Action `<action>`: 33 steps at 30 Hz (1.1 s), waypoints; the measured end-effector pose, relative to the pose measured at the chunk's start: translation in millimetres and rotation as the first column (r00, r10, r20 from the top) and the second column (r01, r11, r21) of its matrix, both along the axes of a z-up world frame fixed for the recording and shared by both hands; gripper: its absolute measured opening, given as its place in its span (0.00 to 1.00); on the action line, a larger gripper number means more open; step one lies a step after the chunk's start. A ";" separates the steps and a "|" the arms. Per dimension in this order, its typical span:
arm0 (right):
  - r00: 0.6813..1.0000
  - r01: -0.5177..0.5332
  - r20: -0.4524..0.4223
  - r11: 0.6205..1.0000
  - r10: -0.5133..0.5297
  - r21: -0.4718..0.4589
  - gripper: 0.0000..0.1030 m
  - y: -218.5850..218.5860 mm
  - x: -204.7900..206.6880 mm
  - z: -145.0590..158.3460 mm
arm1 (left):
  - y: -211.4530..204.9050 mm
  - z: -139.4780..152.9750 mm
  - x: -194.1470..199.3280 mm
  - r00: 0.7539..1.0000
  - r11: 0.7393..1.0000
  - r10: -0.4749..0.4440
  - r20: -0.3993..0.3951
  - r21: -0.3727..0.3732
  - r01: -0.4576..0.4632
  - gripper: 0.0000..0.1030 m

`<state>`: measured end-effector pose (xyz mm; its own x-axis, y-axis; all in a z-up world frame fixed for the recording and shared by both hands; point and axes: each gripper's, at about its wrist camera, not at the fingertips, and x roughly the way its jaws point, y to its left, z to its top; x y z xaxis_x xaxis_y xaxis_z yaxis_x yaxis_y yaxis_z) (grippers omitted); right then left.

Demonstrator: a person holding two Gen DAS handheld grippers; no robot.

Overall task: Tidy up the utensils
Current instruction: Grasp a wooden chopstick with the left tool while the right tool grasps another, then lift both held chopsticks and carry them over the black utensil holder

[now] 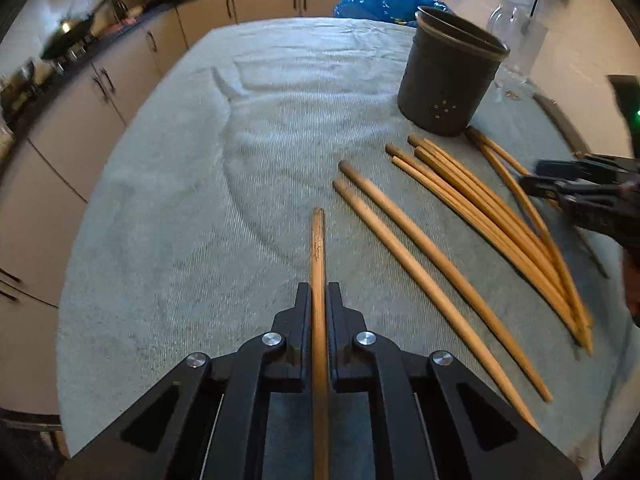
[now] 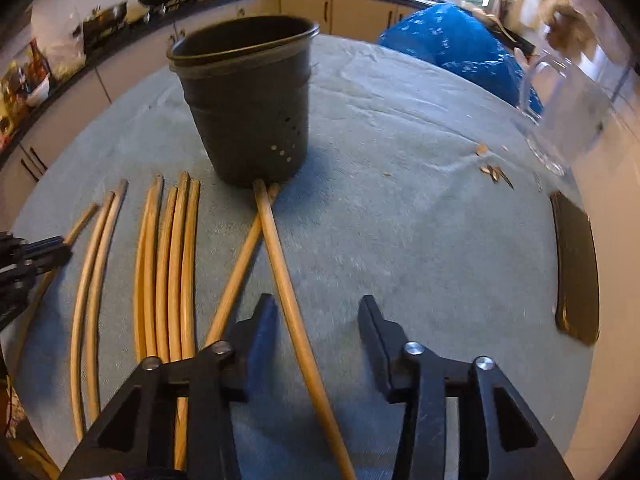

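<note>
A single wooden chopstick is clamped between the closed jaws of the left gripper, its length running straight ahead over the grey-green cloth that covers the table. To its right on the cloth, two more chopsticks are laid side by side, then a tight bundle of four, and a crossed pair whose far ends lie just beside the base of the dark perforated holder – the holder stands upright, and nothing can be seen inside it.

In the right wrist view, the right gripper is held over that crossed pair with its fingers apart; one chopstick of the pair passes between them, untouched by either pad, while the other runs under the left finger. The far ends of both lie just beside the foot of the holder.

A blue bag is seen beyond the table's far edge, a clear glass jug stands at the right – blurred – and a dark flat object lies near the right edge of the cloth
</note>
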<state>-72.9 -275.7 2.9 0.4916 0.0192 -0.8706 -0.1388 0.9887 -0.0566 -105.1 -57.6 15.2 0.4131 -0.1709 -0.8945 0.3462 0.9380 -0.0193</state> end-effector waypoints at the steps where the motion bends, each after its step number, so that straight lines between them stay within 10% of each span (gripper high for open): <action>1: 1.000 -0.004 -0.006 1.000 0.004 -0.009 0.43 2.7 4.5 -0.2 | 5.7 0.8 2.8 1.000 1.000 0.002 -0.024 -0.025 -0.002 0.07; 13: 0.997 -0.011 -0.075 0.998 0.007 -0.055 0.42 19.8 41.7 3.7 | -15.3 2.5 24.6 0.996 0.998 -0.052 -0.076 0.027 0.054 0.18; 17: 0.993 -0.042 -0.109 0.999 0.042 0.005 0.10 24.1 42.1 3.3 | -31.0 1.9 22.3 0.991 0.986 -0.123 -0.049 0.106 0.128 0.22; 18: 0.994 -0.043 -0.103 0.999 0.042 -0.007 0.09 26.4 40.1 3.4 | -33.5 2.2 20.7 0.988 0.984 -0.145 -0.049 0.101 0.149 0.06; 21: 0.996 -0.015 -0.085 1.000 0.017 0.017 0.07 22.3 31.7 6.3 | -33.9 3.9 16.5 0.991 0.984 -0.130 -0.013 0.122 0.131 0.06; 33: 0.975 0.109 0.164 0.963 -0.152 0.245 0.07 -24.8 -48.6 76.3 | 6.0 81.7 -35.3 0.979 0.982 -0.063 0.192 -0.161 0.095 0.06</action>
<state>-121.5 -300.5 79.2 0.6513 0.1365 -0.7464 -0.0167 0.9860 0.1658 -140.4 -51.6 96.8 0.5482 -0.3513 -0.7590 0.4313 0.8963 -0.1033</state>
